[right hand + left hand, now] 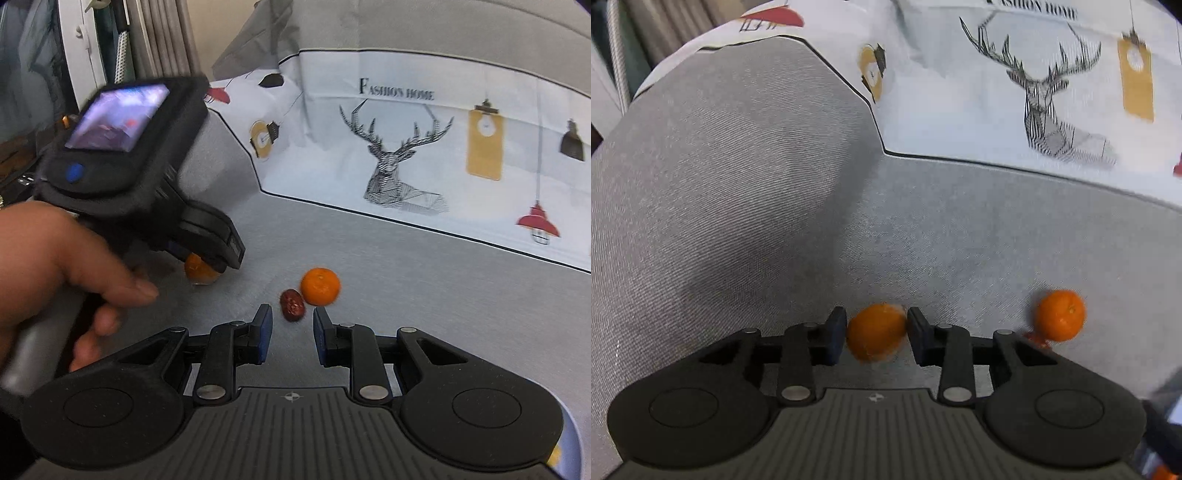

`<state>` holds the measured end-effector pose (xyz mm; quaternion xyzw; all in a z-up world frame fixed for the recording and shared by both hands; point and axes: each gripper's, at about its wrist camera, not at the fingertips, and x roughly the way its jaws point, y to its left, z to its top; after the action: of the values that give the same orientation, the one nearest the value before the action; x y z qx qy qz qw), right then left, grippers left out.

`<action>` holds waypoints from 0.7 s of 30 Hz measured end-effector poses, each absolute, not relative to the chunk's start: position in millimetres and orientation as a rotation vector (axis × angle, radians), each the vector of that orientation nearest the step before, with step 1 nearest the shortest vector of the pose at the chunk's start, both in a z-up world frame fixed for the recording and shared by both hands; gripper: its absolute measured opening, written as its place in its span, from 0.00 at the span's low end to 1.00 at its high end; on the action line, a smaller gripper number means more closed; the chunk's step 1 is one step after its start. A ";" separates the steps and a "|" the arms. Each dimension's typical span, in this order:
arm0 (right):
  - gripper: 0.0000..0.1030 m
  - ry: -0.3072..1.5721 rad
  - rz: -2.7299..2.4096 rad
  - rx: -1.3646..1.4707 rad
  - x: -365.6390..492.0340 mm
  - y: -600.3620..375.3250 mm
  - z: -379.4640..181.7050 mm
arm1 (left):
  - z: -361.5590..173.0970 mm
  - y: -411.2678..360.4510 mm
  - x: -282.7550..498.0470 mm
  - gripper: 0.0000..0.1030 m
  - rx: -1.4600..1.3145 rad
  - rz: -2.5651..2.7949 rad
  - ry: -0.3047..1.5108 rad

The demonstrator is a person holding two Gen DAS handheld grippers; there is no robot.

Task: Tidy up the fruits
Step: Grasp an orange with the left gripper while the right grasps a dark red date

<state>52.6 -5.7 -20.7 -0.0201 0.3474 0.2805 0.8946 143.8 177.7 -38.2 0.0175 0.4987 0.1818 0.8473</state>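
Note:
My left gripper (876,334) is shut on an orange tangerine (877,332) just above the grey bedcover; it also shows in the right wrist view (201,271) under the left gripper's body. A second tangerine (1060,314) lies to the right, also in the right wrist view (320,286). A dark red date (292,305) lies against it; only its edge shows in the left wrist view (1038,338). My right gripper (291,332) is open and empty, just short of the date.
The grey bedcover (406,266) spreads under the fruit. A white printed panel with a deer and lamps (399,162) lies behind. A raised grey fold (720,166) is at the left. Curtains and a window frame (110,44) stand far left.

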 end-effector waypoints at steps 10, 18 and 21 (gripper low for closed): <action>0.30 0.794 0.594 -0.058 91.7 27.8 -53.2 | -39.1 179.2 144.7 0.38 -0.006 0.372 1.066; 0.23 0.825 0.596 -0.091 102.3 43.5 -74.4 | -33.1 183.9 141.3 0.38 -0.058 0.353 1.057; 0.21 0.810 0.606 -0.089 99.9 41.4 -70.1 | -28.8 184.9 139.0 0.38 -0.089 0.342 1.052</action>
<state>99.9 41.4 -70.1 -0.0427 0.3878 0.2901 0.8739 139.0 184.9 -28.8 -0.0424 0.4993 0.1622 0.8501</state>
